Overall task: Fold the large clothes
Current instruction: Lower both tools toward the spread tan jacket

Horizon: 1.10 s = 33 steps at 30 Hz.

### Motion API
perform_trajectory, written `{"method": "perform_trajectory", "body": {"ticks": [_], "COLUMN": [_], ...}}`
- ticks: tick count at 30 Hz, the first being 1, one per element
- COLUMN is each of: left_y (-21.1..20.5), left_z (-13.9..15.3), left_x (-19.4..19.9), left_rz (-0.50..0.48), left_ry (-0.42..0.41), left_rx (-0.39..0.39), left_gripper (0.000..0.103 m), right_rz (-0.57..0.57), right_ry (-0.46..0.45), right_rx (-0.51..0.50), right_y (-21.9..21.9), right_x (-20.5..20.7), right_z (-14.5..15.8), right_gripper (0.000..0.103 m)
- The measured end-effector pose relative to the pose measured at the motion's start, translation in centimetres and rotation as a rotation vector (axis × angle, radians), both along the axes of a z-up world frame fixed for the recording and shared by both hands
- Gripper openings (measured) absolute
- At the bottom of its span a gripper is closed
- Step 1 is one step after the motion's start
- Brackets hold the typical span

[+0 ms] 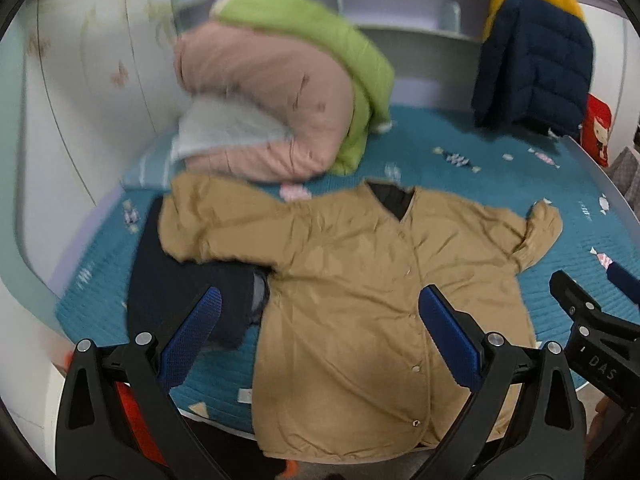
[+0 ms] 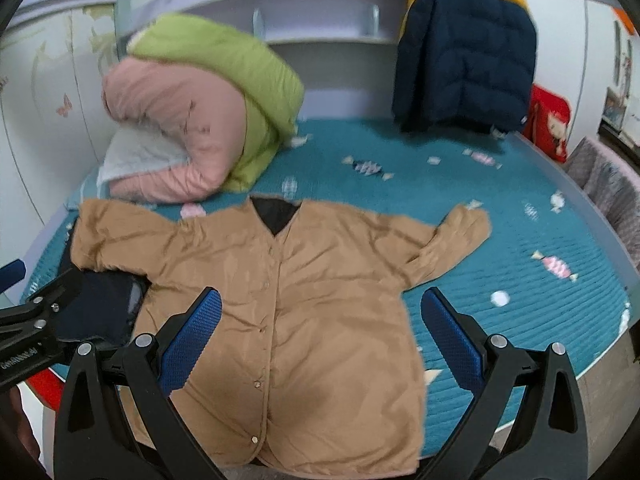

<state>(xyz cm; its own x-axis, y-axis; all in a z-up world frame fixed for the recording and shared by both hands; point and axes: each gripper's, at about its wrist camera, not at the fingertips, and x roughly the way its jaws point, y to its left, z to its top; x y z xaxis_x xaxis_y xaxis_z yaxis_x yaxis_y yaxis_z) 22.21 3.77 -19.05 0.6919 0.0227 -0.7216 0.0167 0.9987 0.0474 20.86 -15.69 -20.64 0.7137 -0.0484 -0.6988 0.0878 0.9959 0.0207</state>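
Tan snap-front jacket [image 2: 304,320] spread front-up on the teal quilted bed cover [image 2: 520,240], collar toward 12 o'clock, hem draped over the near bed edge at 6 o'clock. Black lining visible in the V of the neck. Sleeve at 3 o'clock bent back on itself, cuff near the candy print; sleeve at 9 o'clock lying over a dark navy garment [image 1: 188,288] beside the jacket. Left claw [image 1: 320,344] spread wide, blue pads apart, gripping nothing, poised above the jacket's lower front. Right claw [image 2: 320,344] likewise wide open and empty, over the placket with its row of snaps. At 11 o'clock, a pile of pink bedding [image 2: 172,128] and a green quilt [image 2: 224,64] against the wall. At 1 o'clock, a navy and yellow puffer jacket [image 2: 468,52] hung on the headboard shelf, a red bag [image 2: 548,120] just beside it.
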Motion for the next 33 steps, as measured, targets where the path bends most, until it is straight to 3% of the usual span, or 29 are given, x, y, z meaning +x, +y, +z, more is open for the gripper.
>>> {"method": "perform_trajectory", "body": {"ticks": [4,9,13,16,19,29,30,31,33], "left_y": [3.5,10.1,17.5,23.4,27.1,29.5,29.5,29.6,29.3], "left_z": [-3.7,-7.1,-8.2,-9.8,-11.0,-11.5,-11.7,-11.9,-12.1], "left_x": [3.4,7.7,10.0,11.2,12.1,15.5,16.0,16.3,16.8], "left_rz": [0.046,0.179,0.312,0.469,0.556,0.623,0.622,0.622,0.618], "left_ry": [0.077,0.111,0.103,0.092,0.071,-0.014,-0.003,0.009,0.032], "left_rx": [-0.053,-0.034,-0.183,-0.329,-0.457,-0.477,-0.462,-0.455,-0.434], "left_gripper": [0.099,0.099,0.099,0.098,0.098,0.097,0.092,0.070,0.068], "right_rz": [0.027,0.040,0.044,0.045,0.050,0.029,0.020,0.015,0.003], "right_ry": [0.087,0.168,0.204,0.219,0.237,0.275,0.274,0.272,0.271], "right_rx": [0.023,0.051,0.058,0.059,0.054,0.046,0.049,0.051,0.053], "right_y": [0.9,2.0,2.8,3.1,3.4,2.3,1.9,1.6,0.8], "right_x": [3.2,6.3,8.0,8.9,9.6,10.4,10.4,10.3,10.2], "right_z": [-3.9,-8.0,-10.2,-11.3,-12.3,-13.9,-13.9,-13.9,-13.9], "right_gripper": [0.096,0.096,0.096,0.096,0.096,0.096,0.096,0.096,0.096]}}
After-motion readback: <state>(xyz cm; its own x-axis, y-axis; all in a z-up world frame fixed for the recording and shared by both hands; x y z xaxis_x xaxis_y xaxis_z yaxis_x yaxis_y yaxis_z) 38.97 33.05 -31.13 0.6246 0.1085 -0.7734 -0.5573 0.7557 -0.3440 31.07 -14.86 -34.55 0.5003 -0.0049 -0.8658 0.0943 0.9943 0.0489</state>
